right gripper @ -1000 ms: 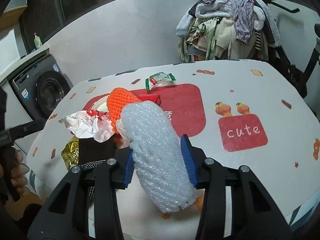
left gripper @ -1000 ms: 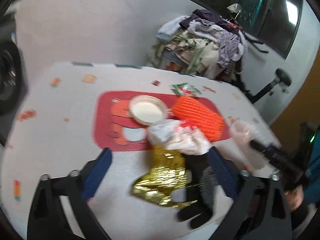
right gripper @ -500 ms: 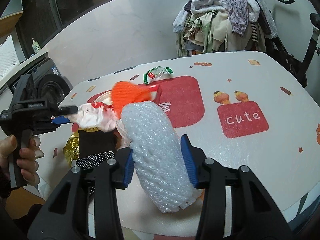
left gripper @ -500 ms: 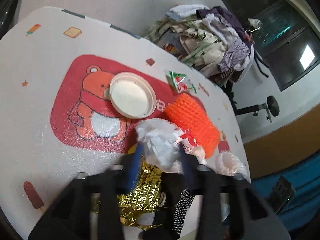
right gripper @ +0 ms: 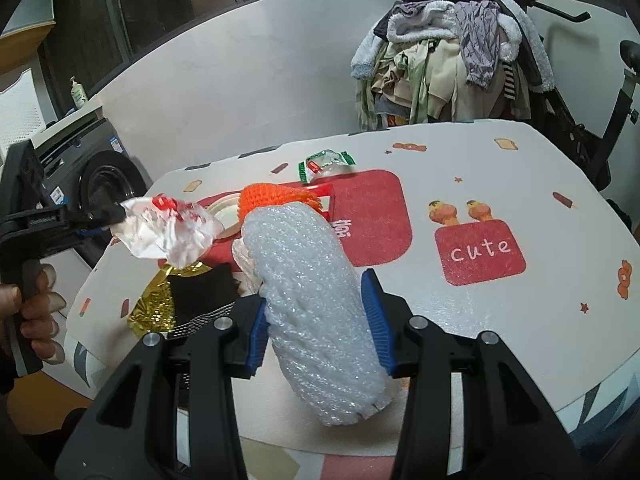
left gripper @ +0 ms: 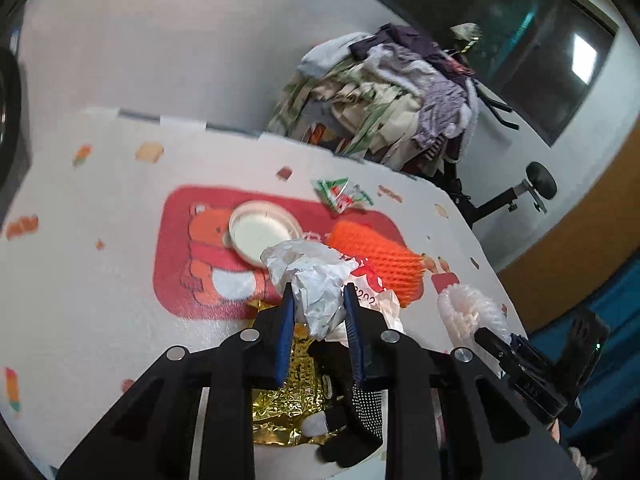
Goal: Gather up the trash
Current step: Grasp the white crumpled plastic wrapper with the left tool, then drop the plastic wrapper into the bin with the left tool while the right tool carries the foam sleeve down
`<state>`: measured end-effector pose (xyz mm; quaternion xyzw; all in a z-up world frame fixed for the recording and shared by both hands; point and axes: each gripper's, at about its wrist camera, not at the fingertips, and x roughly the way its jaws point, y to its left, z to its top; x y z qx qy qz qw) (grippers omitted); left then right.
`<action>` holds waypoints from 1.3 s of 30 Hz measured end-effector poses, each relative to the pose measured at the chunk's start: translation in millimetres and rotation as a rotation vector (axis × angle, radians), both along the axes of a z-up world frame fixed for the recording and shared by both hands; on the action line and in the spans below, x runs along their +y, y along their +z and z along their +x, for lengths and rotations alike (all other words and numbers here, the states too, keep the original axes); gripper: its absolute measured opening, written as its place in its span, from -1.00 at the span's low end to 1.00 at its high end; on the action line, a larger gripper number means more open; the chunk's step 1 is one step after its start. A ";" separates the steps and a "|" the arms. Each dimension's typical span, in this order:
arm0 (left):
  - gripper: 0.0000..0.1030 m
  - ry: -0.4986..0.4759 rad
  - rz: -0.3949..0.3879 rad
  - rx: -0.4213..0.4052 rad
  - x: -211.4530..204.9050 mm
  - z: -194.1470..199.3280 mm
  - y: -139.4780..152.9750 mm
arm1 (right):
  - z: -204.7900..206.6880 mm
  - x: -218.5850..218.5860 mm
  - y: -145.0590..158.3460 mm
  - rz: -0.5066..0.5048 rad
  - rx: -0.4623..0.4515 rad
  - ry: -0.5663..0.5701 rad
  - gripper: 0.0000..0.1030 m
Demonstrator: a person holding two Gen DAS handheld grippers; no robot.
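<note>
Pinching a crumpled wrapper [left gripper: 316,280] loosely, the left gripper [left gripper: 318,312] is risking a drop; the right gripper [right gripper: 320,312] is squeezing a slippery foam sleeve [right gripper: 316,304].

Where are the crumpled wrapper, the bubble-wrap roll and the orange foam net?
crumpled wrapper [left gripper: 316,276]: left wrist view, its white middle.
bubble-wrap roll [right gripper: 316,300]: right wrist view, mid-body.
orange foam net [left gripper: 376,256]: left wrist view, its top side.
</note>
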<state>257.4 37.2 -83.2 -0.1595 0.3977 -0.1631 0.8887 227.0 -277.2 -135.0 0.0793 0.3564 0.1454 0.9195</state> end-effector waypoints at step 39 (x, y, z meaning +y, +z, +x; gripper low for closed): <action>-0.55 -0.343 0.167 0.036 -36.0 -248.7 -48.0 | -140.3 37.4 9.7 -0.018 0.001 0.116 -0.13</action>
